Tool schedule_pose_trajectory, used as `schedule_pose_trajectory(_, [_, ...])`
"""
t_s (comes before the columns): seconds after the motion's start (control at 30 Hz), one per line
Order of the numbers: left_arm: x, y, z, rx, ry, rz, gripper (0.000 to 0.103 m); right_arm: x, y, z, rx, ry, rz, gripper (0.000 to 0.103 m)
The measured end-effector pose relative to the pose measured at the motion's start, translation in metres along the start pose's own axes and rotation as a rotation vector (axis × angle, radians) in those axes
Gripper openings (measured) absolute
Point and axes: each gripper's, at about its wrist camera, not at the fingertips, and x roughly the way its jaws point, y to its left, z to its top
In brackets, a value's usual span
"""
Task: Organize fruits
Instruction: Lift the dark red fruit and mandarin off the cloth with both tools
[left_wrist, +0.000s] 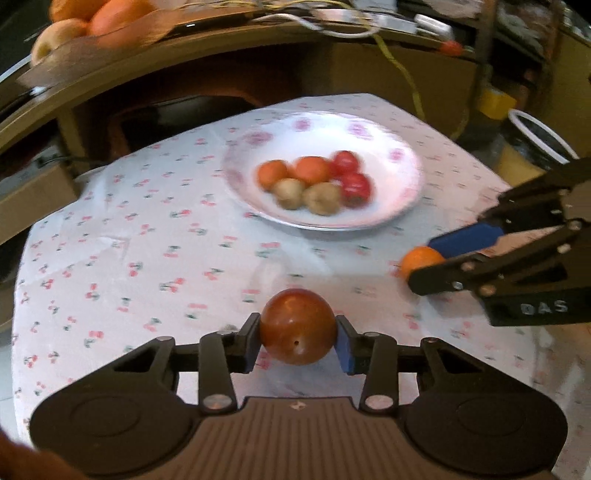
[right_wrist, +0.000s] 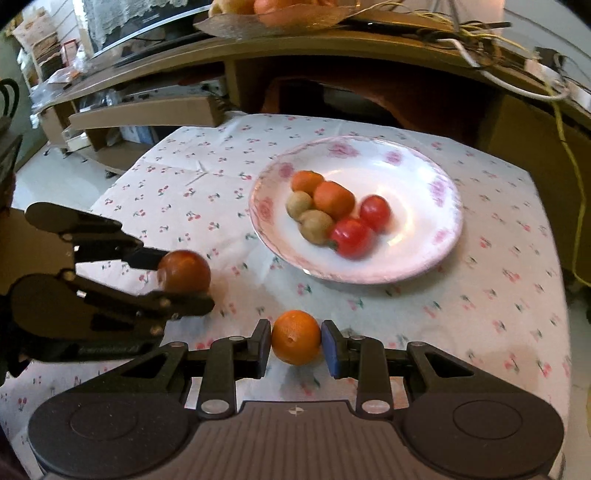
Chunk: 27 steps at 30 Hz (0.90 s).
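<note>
While our left gripper (left_wrist: 298, 341) clamps a plum (left_wrist: 297, 326) and our right gripper (right_wrist: 296, 344) an orange (right_wrist: 296, 342), both hang over the cherry-print tabletop (right_wrist: 480, 314) before a cluttered desk (right_wrist: 332, 51).

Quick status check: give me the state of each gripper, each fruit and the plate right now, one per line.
left gripper: shut on the dark red fruit.
right gripper: shut on the orange.
dark red fruit: held above the tablecloth, not in the plate.
orange: held, not in the plate.
plate: upright on the tablecloth, holding six fruits.
two oranges, two kiwis, two red fruits: resting together in the plate.
</note>
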Motion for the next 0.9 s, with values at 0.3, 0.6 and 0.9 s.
schedule_pose_trajectory(0.3, [-0.009, -0.036, -0.013, 0.062, 0.020, -0.032, 0.046, -0.022, 0.009, -0.035, 0.009, 0.007, -0.062, 0.031])
schedule_pose_trajectory(0.6, [-0.011, -0.053, -0.022, 0.087, 0.037, -0.023, 0.047, -0.025, 0.004, -0.043, 0.029, 0.009, -0.033, 0.032])
schedule_pose_trajectory(0.9, [-0.010, -0.052, -0.022, 0.110, 0.032, -0.016, 0.058, -0.023, -0.002, -0.047, 0.015, 0.022, -0.014, 0.038])
